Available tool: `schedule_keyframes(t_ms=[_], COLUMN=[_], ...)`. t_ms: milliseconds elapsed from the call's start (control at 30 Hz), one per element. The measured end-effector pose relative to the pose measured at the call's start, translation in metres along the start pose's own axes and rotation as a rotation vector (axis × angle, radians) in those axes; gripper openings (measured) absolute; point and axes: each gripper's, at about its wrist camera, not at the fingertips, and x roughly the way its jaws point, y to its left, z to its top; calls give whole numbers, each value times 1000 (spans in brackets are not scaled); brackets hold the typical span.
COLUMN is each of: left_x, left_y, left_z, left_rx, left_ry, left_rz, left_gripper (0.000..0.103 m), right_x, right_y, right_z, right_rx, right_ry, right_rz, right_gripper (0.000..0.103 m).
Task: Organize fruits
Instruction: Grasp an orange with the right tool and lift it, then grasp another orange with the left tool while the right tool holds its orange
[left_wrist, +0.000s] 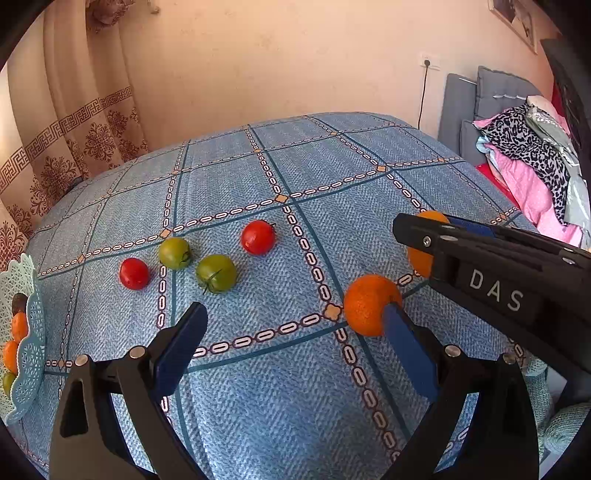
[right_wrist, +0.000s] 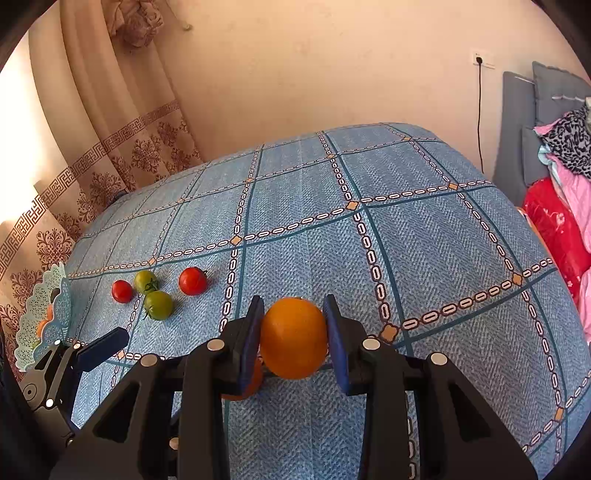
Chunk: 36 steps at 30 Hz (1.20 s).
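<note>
Orange skin fills the gap of your right tool (right_wrist: 293, 334): the orange (right_wrist: 293, 338) sits between both blue pads, which look to touch its sides, so you appear to be holding it; whether it has left the worktop (right_wrist: 424, 258) I cannot tell. A second orange (left_wrist: 371, 304) lies just left of the first, against the right finger of your left tool (left_wrist: 295, 334), which stands wide and empty. Further left of the held orange lie two red and two green tomatoes, then the basket (left_wrist: 26, 332) at the worktop's left edge, so your carry likely runs leftward.
</note>
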Motion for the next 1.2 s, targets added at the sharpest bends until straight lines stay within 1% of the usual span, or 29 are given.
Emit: schedule_keyframes(t_ms=[333, 400, 533, 800, 867, 933, 1200], left_x=[7, 9, 13, 19, 20, 20, 20], left_y=[-10, -9, -7, -6, -6, -6, -13], left_z=[2, 1, 0, -5, -4, -4, -4], left_rx=[3, -15, -48, -78, -87, -91, -78], left_ry=[11, 15, 39, 62, 67, 66, 65], left_rz=[-70, -100, -174, -264, -287, -294, -287], left_gripper=[96, 93, 84, 75, 69, 67, 67], right_x=[0, 0, 1, 3, 4, 3, 0], right_y=[5, 5, 5, 6, 6, 4, -6], right_z=[-2, -3, -2, -2, -1, -1, 2], right_rx=[7, 7, 7, 3, 6, 16, 63], right_ry=[-5, -6, -8, -8, -7, -9, -24], right_rz=[-7, -7, -6, -14, -15, -16, -29], right_gripper=[33, 33, 33, 33, 33, 33, 33])
